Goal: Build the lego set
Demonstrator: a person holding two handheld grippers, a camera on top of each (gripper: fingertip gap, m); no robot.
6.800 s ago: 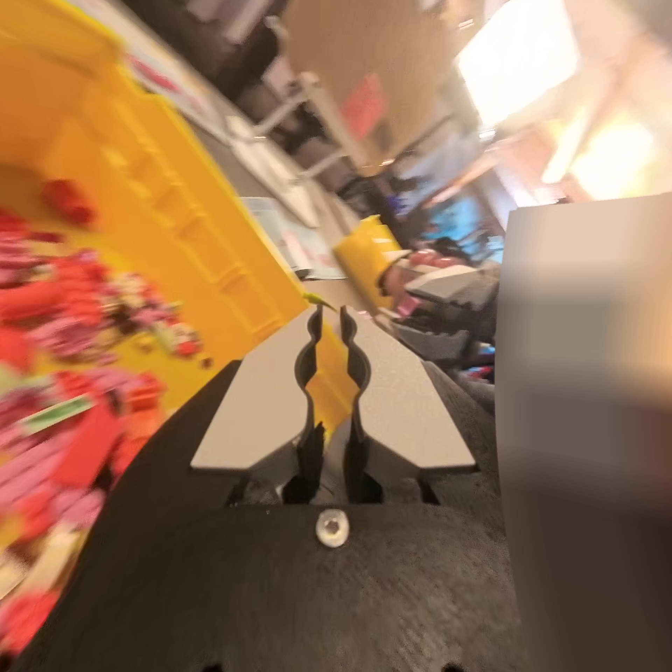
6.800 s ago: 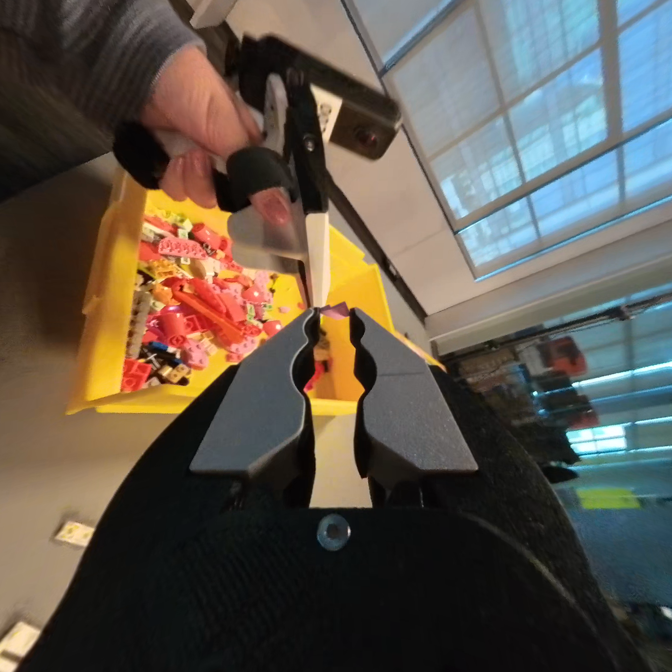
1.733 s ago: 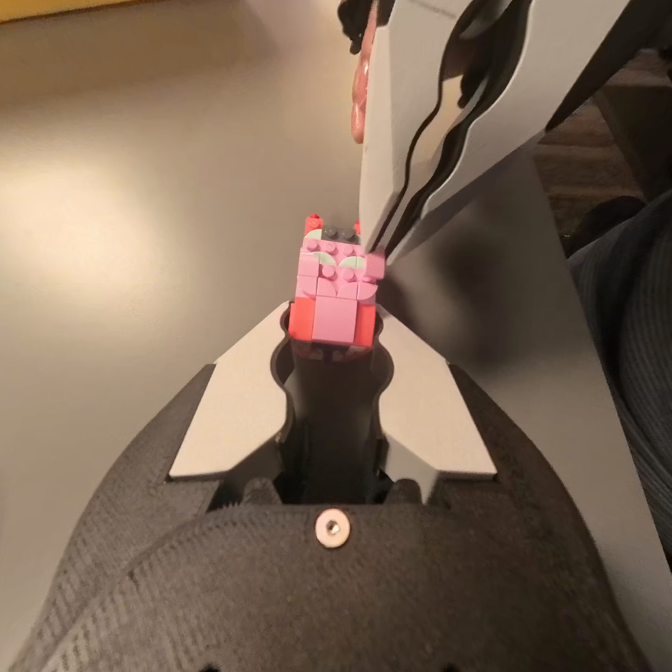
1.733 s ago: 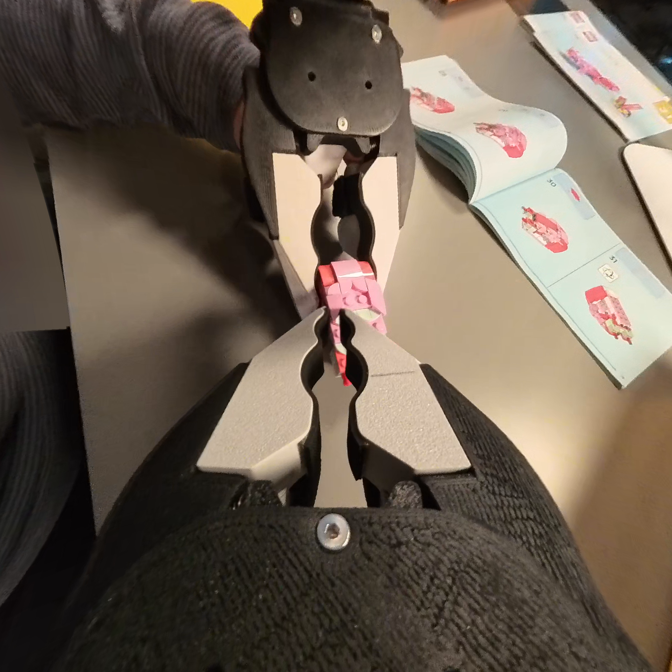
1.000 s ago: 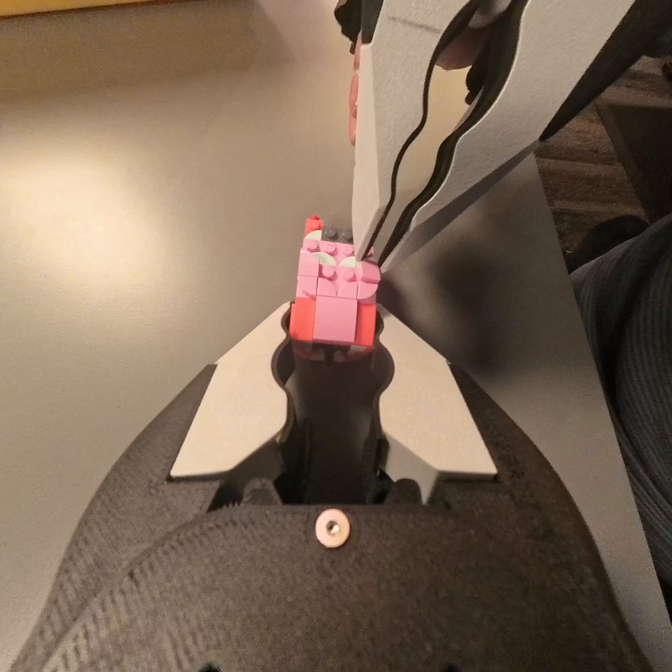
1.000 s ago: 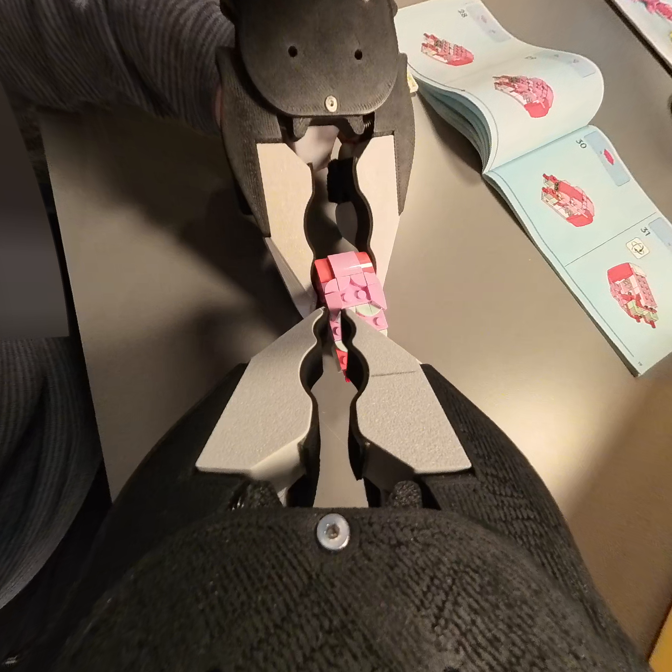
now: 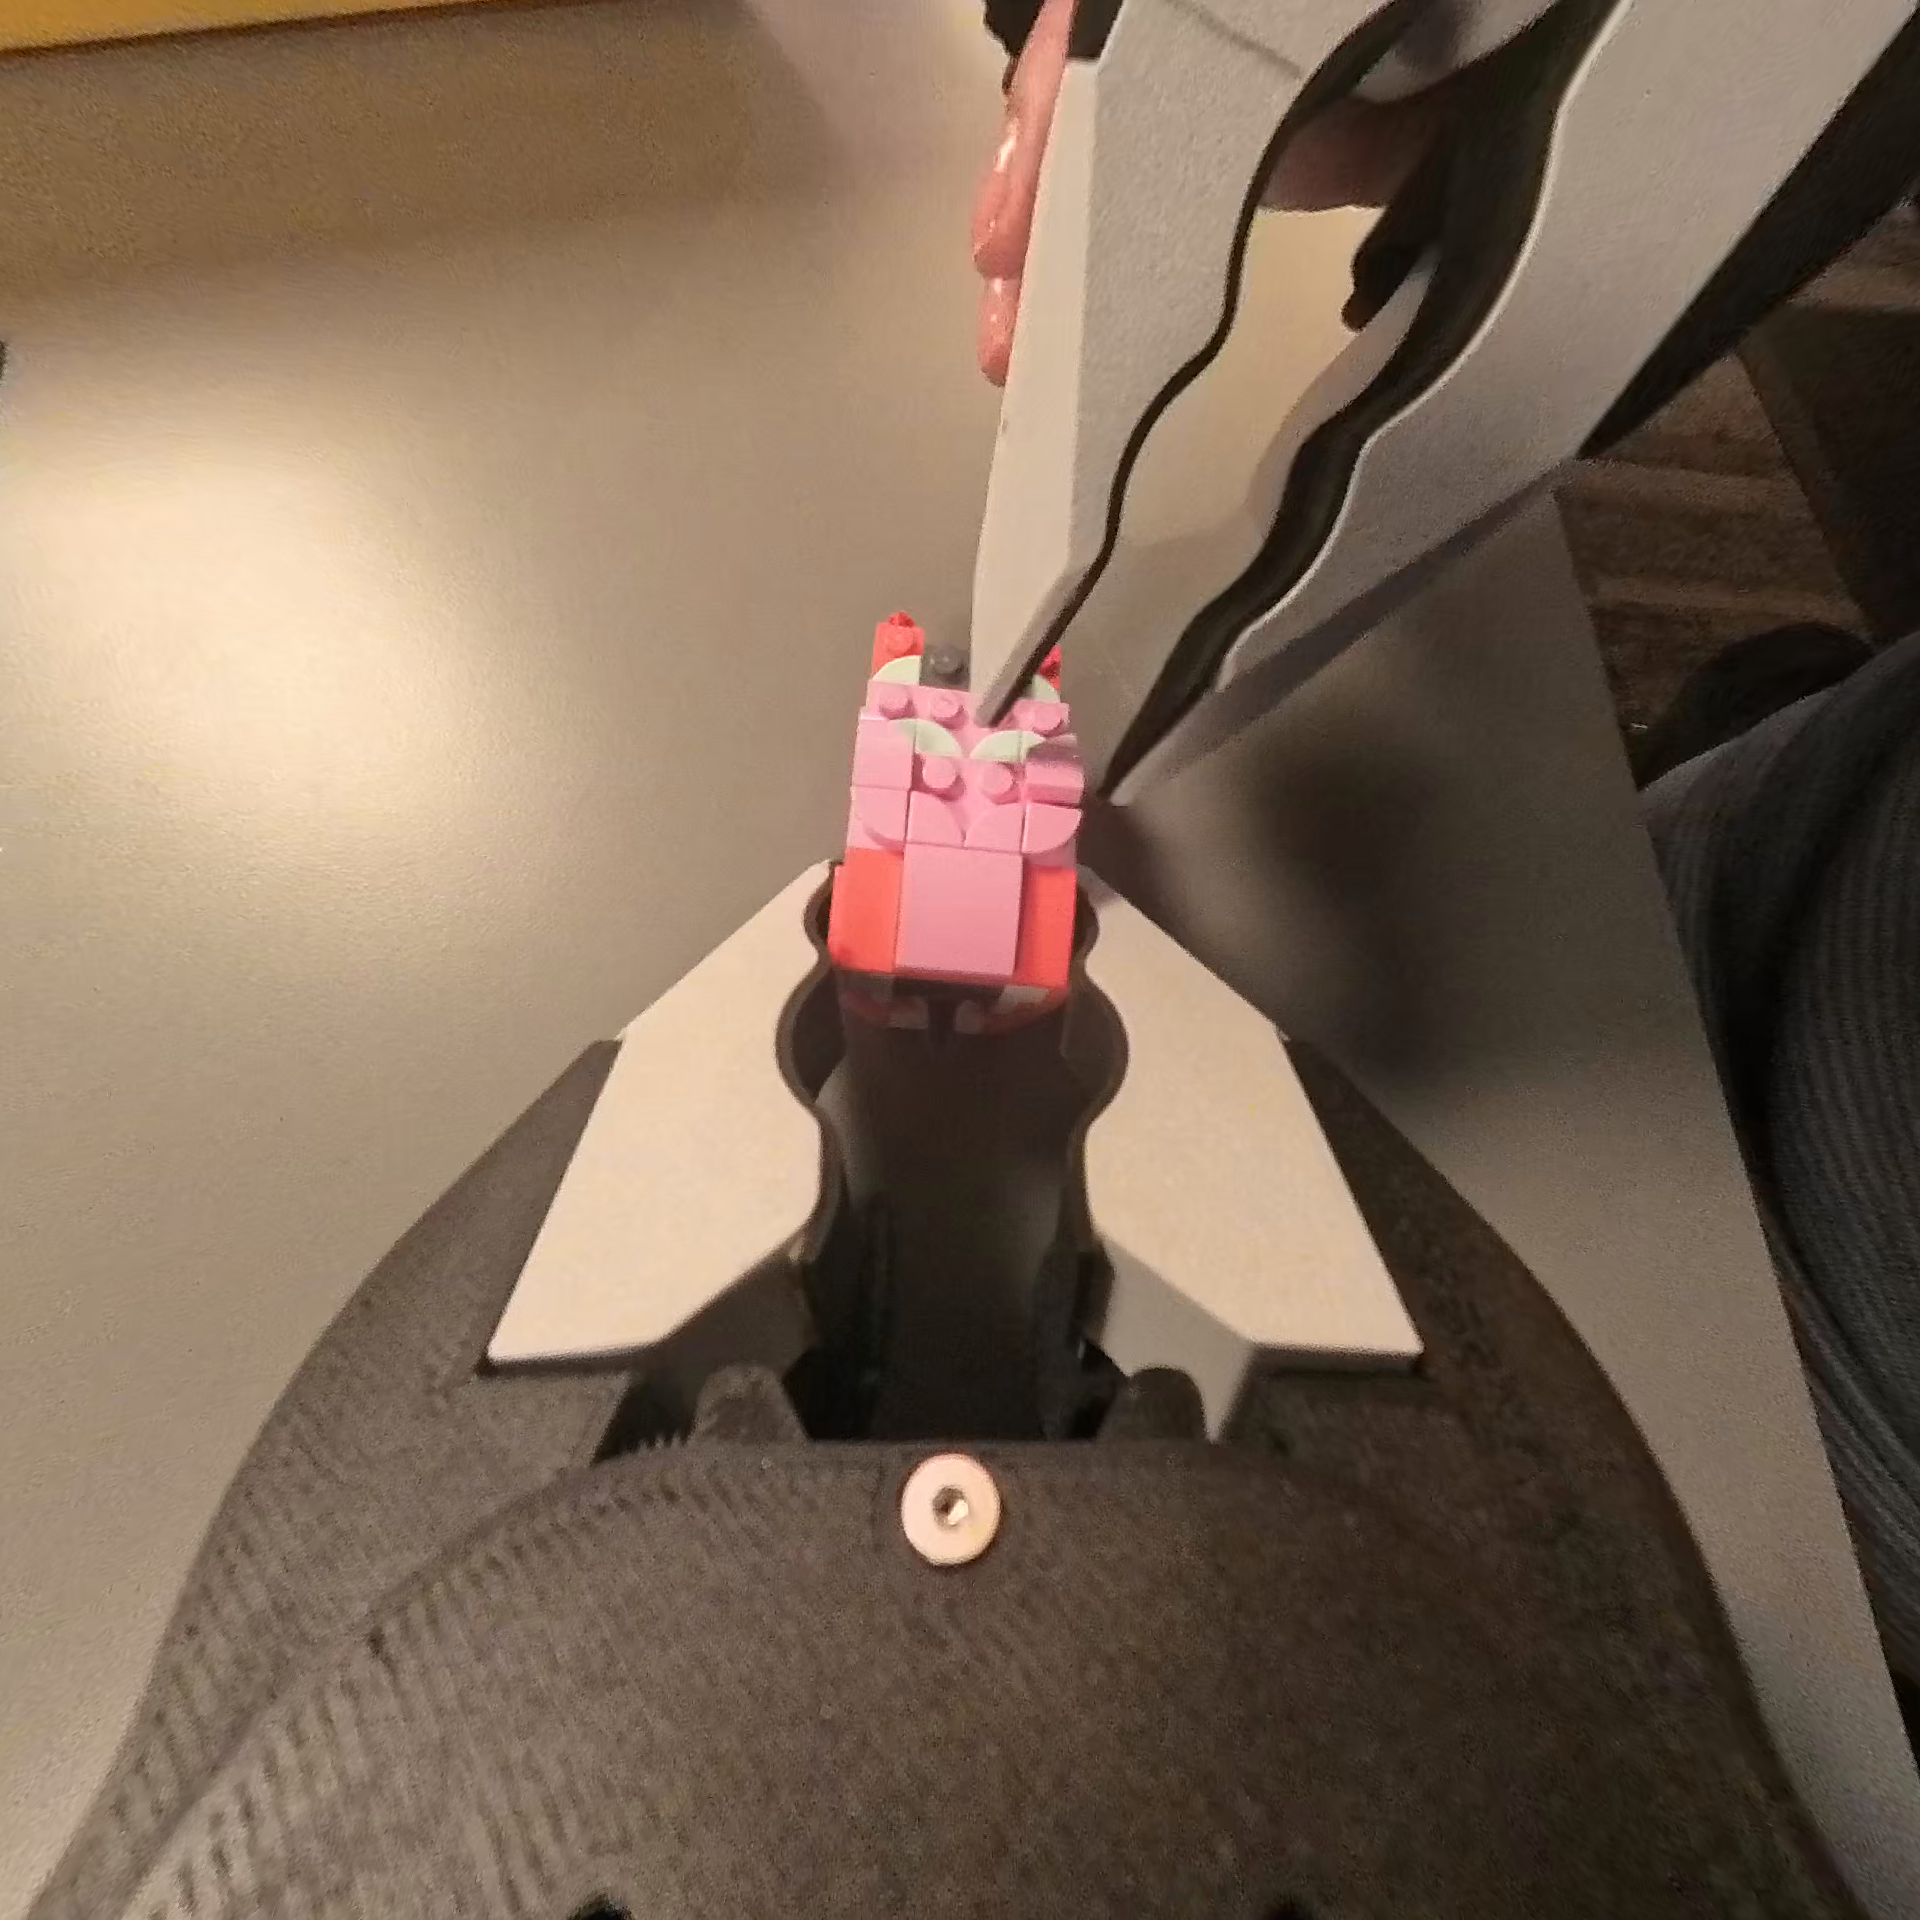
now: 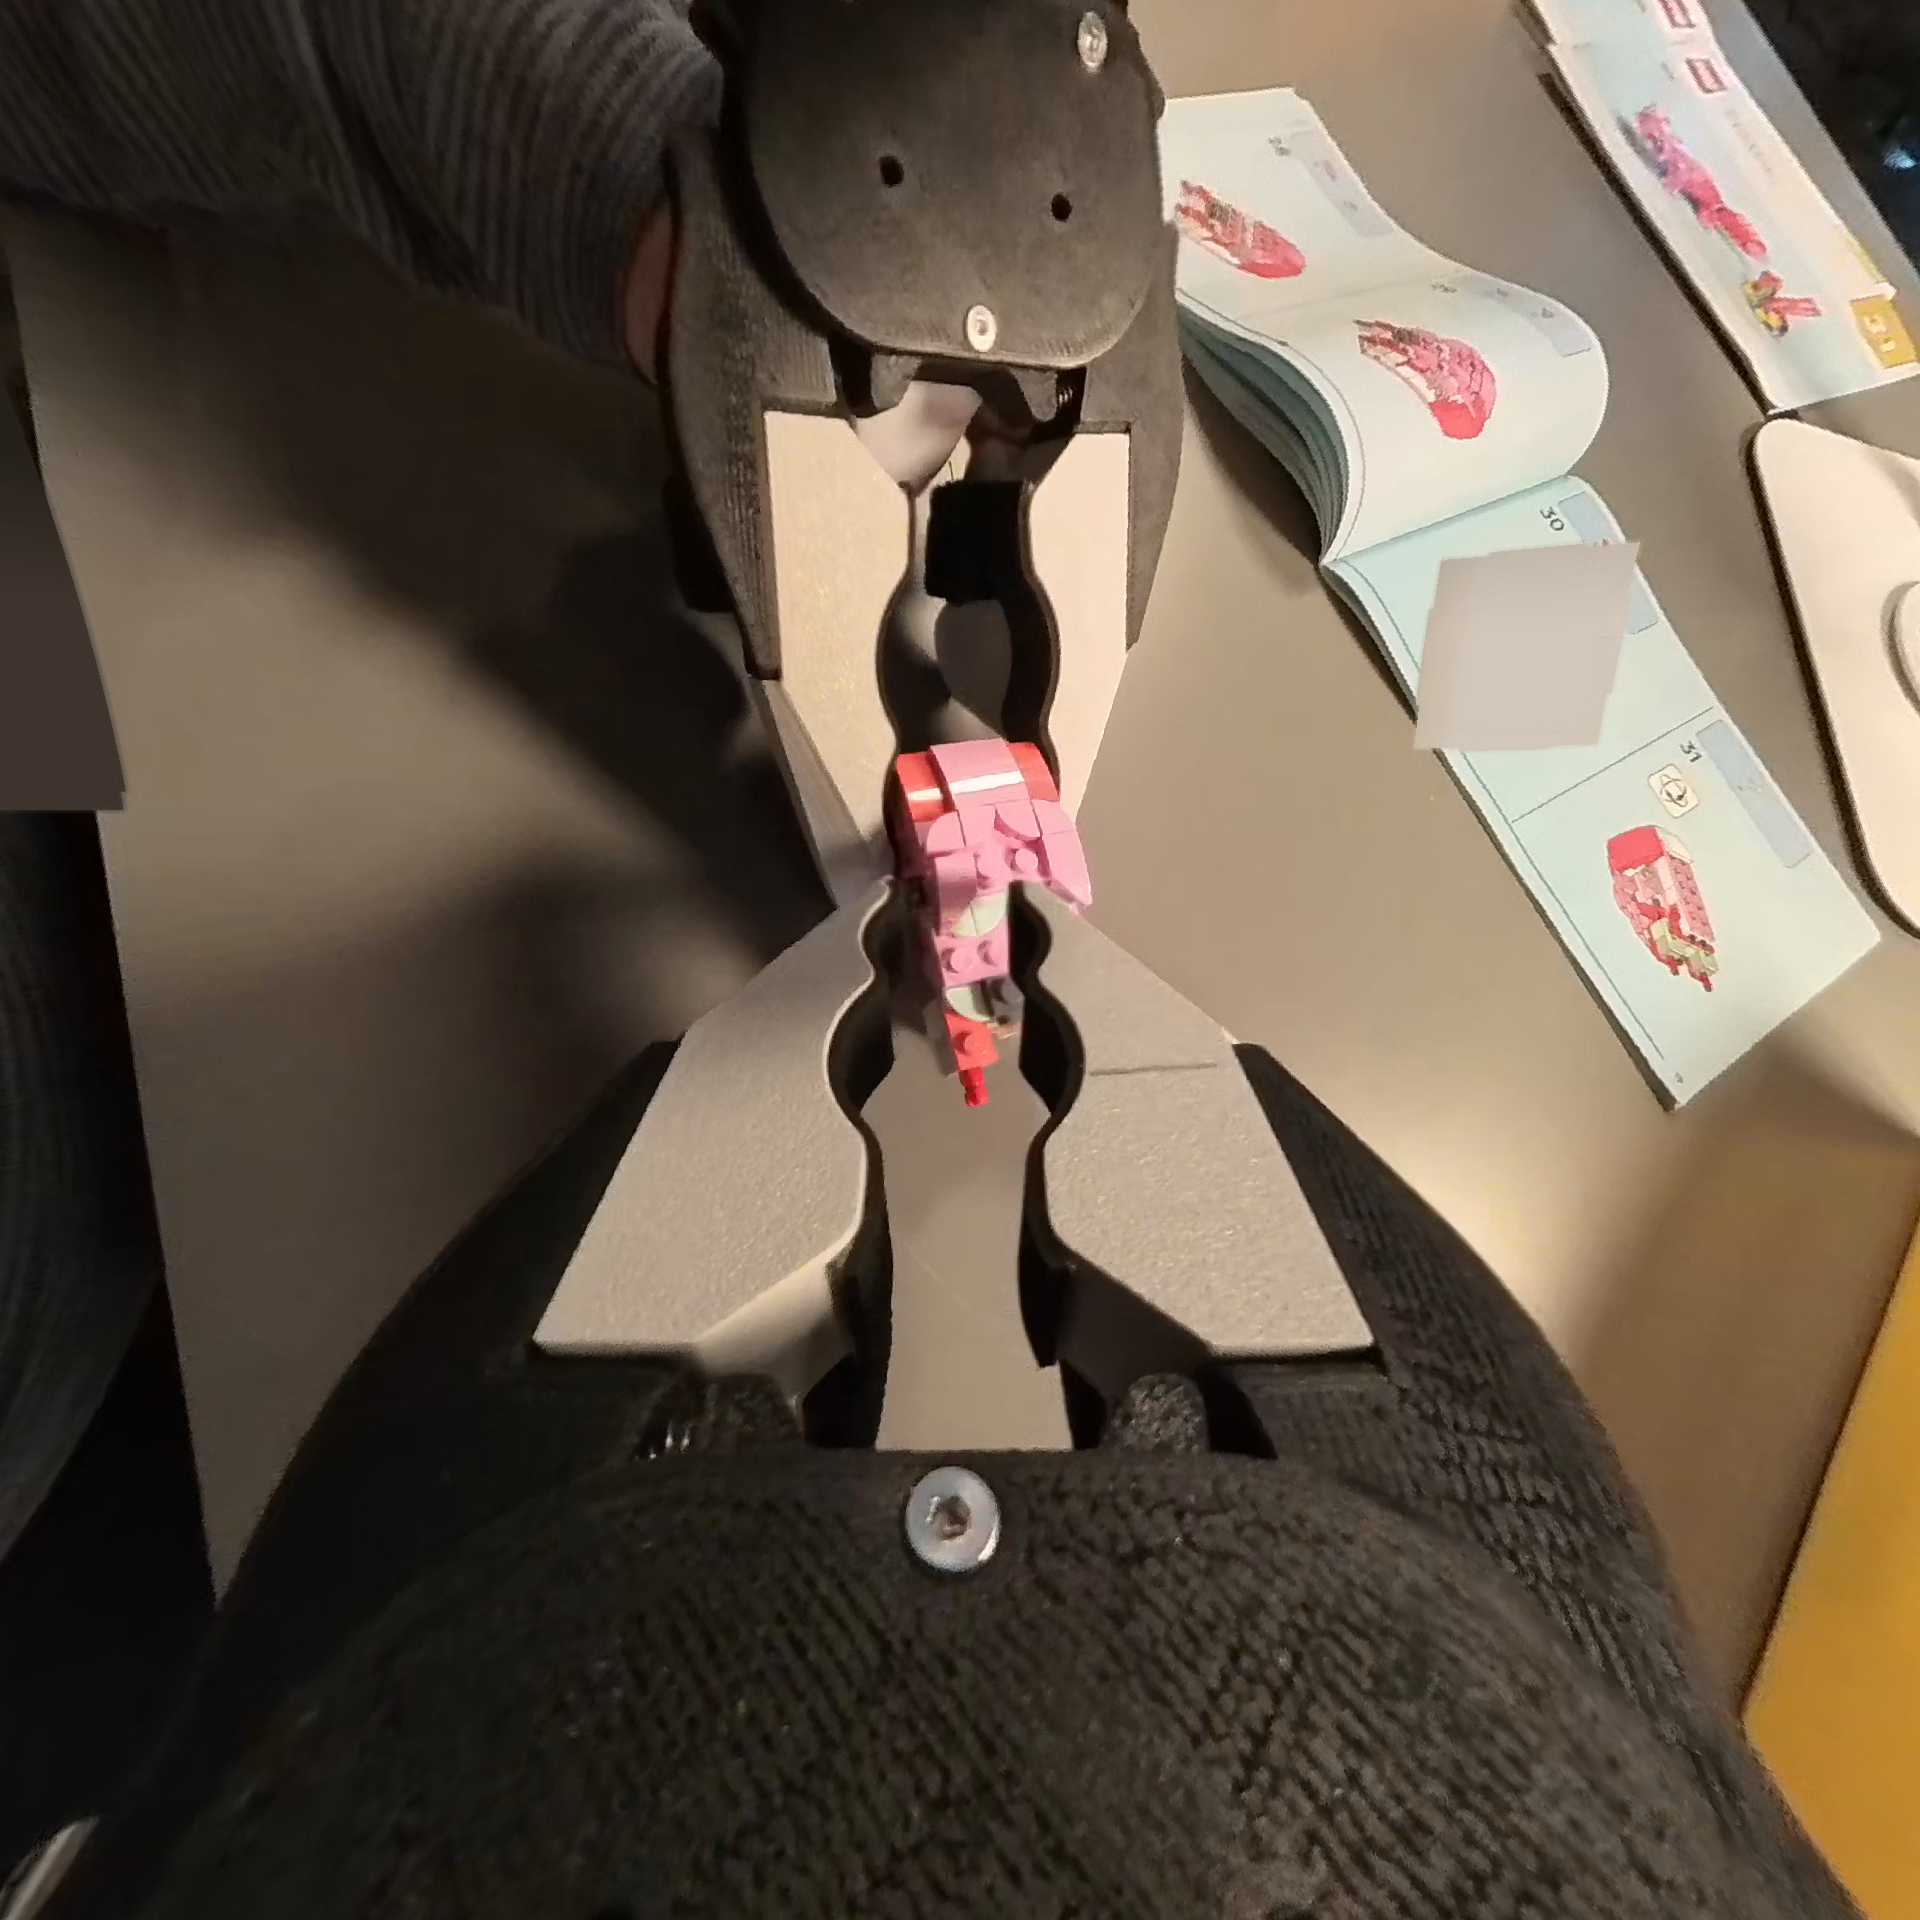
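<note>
The left gripper [image 7: 951, 914], a pair of grey flat fingers on a black textured body, is clamped on a small pink and red brick-built model [image 7: 961, 831], its pads pressing on the red blocks at the near end. The model sticks out forward past the fingertips, above a bare beige tabletop [image 7: 364, 520], pink studs and pale green half-rounds facing up.

The right gripper [image 8: 961, 914] comes in from the opposite side, its fingers parted a little with the far, narrow end of the same model between them. From the left view one of its fingertips [image 7: 1003, 675] touches the studded top of the model near the far edge, while the other stands off to the side, clear of the bricks, so it has no hold on the model.

A person's dark ribbed sleeve [image 8: 364, 125] runs behind the left gripper. On the table to the right lies an open pale blue instruction booklet [image 8: 1507, 520] with pictures of pink and red builds, and a second printed sheet [image 8: 1714, 156] beyond it. A yellow edge [image 8: 1849, 1558] shows at the lower right.
</note>
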